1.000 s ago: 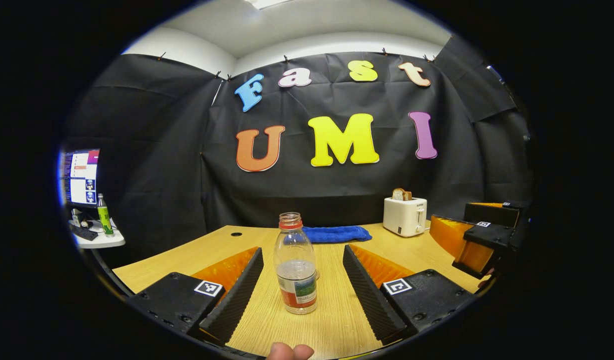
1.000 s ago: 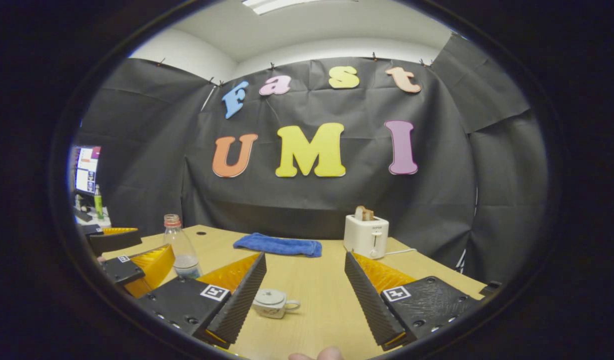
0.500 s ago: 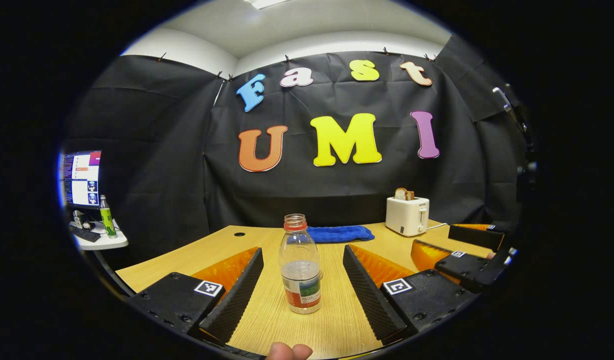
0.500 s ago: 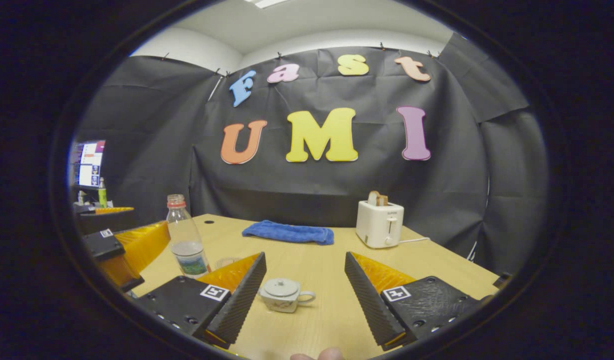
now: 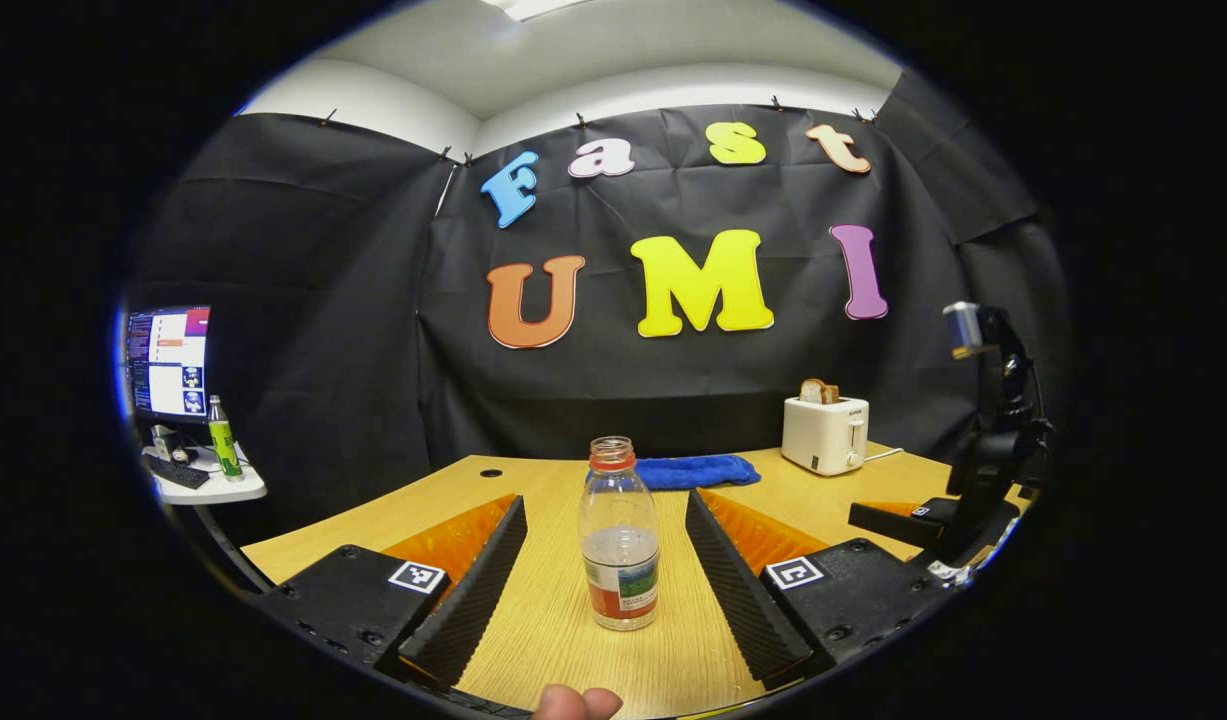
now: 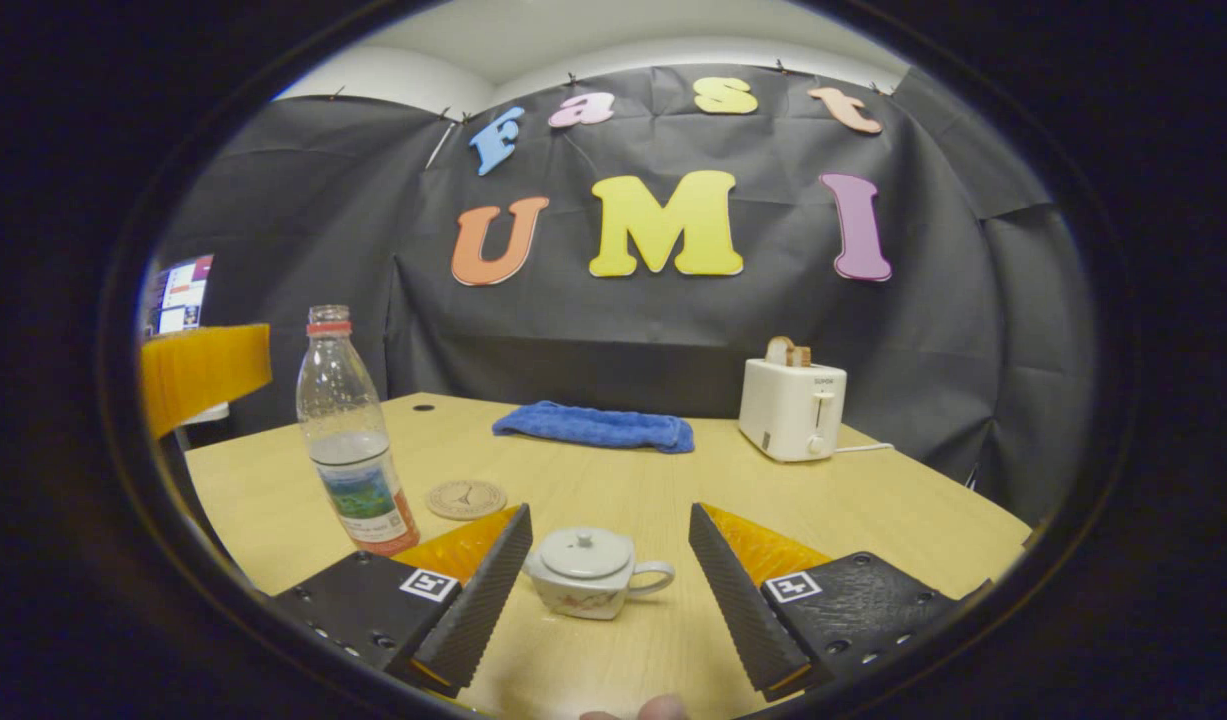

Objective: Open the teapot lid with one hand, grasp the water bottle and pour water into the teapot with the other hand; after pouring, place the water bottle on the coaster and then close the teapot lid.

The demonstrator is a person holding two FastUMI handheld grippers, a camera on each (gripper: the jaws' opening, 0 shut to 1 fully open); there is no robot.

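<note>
In the left gripper view, the left gripper point(image 5: 605, 580) has its two fingers wide apart, and the water bottle point(image 5: 621, 540) stands upright on the wooden table point(image 5: 443, 500) between them. The bottle touches neither finger; it is a little closer to the right finger than to the left one. It has no cap, and it is partly filled with water. Behind the bottle a blue towel point(image 5: 698, 471) lies near the far edge of the table, and to the right of the bottle a white toaster point(image 5: 825, 434) stands with a slice of bread in it. At the far right of the bottle, part of the right gripper point(image 5: 898, 520) is low over the table.

In the right gripper view, the water bottle point(image 6: 351, 452) stands at the left. Just to the right of it lies the round coaster point(image 6: 466, 498), flat on the table and apart from the bottle. Further right, the right gripper point(image 6: 608, 600) has its fingers spread apart, and the teapot point(image 6: 593, 572) sits on the table between them with its lid point(image 6: 586, 550) on. The teapot is nearer to the left finger, and I cannot tell whether it touches it. The handle points to the right finger.
</note>
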